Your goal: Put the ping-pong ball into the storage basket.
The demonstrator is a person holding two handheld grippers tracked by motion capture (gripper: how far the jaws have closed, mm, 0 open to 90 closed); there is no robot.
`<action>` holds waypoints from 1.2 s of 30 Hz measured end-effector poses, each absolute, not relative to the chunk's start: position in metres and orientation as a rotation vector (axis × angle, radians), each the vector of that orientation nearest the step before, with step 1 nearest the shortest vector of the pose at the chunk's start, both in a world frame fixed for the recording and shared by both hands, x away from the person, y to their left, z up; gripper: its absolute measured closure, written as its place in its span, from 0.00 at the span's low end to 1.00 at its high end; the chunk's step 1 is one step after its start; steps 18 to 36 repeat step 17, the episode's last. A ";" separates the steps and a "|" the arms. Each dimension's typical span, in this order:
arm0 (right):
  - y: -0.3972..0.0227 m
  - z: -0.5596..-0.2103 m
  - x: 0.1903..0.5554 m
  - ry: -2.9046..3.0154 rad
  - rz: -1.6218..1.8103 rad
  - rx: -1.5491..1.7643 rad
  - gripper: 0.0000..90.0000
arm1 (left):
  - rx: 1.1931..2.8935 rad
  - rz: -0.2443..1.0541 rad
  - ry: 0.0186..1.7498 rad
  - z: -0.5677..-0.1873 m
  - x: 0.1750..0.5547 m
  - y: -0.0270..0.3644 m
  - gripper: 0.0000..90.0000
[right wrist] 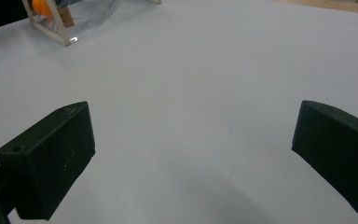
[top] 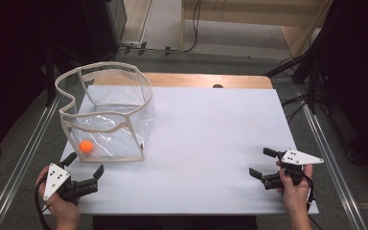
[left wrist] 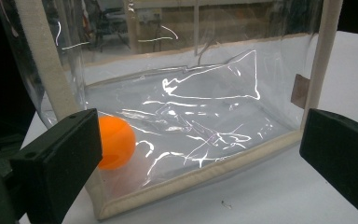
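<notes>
Overhead, a clear bag [top: 108, 115] with cream trim stands open at the far left of the white surface [top: 206, 143], an orange ball [top: 86, 146] inside at its near left corner. Left claw [top: 84, 167] sits just beside the bag's near edge, spread, holding nothing. Right claw [top: 262, 163] is well apart at the near right, also spread and empty.

Left gripper view: jaws wide, bag [left wrist: 191, 116] close ahead, ball [left wrist: 116, 141] behind the plastic by the left jaw.

Right gripper view: jaws wide over bare surface [right wrist: 191, 93]; bag corner [right wrist: 56, 28] far off, top left.
</notes>
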State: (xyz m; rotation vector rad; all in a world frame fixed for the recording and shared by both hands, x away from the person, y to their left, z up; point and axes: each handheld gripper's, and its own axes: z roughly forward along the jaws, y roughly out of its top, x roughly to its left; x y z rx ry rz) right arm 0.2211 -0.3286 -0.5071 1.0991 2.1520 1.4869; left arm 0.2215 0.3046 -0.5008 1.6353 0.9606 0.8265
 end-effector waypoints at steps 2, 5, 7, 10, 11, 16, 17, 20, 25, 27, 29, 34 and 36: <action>-0.331 -0.507 0.219 2.144 1.492 1.101 0.00 | 1.636 0.827 0.960 -0.501 0.222 0.305 0.00; -0.334 -0.508 0.216 2.138 1.491 1.103 0.00 | 1.635 0.826 0.960 -0.501 0.222 0.305 0.00; -0.336 -0.509 0.215 2.127 1.506 1.107 0.00 | 1.635 0.826 0.960 -0.501 0.222 0.305 0.00; -0.339 -0.510 0.215 2.109 1.536 1.116 0.00 | 1.634 0.824 0.960 -0.501 0.222 0.305 0.00; -0.340 -0.510 0.216 2.103 1.542 1.121 0.00 | 1.633 0.823 0.960 -0.501 0.222 0.305 0.00; -0.340 -0.511 0.217 2.091 1.547 1.125 0.00 | 1.632 0.822 0.961 -0.501 0.222 0.305 0.00; -0.339 -0.511 0.217 2.094 1.539 1.125 0.00 | 1.632 0.821 0.962 -0.501 0.222 0.305 0.00; -0.339 -0.511 0.217 2.094 1.539 1.125 0.00 | 1.632 0.821 0.962 -0.501 0.222 0.305 0.00; -0.339 -0.511 0.217 2.094 1.539 1.125 0.00 | 1.632 0.821 0.962 -0.501 0.222 0.305 0.00; -0.339 -0.511 0.217 2.094 1.539 1.125 0.00 | 1.632 0.821 0.962 -0.501 0.222 0.305 0.00; -0.339 -0.511 0.217 2.094 1.539 1.125 0.00 | 1.632 0.821 0.962 -0.501 0.222 0.305 0.00; -0.339 -0.511 0.217 2.094 1.539 1.125 0.00 | 1.632 0.821 0.962 -0.501 0.222 0.305 0.00; -0.339 -0.511 0.217 2.094 1.539 1.125 0.00 | 1.632 0.821 0.962 -0.501 0.222 0.305 0.00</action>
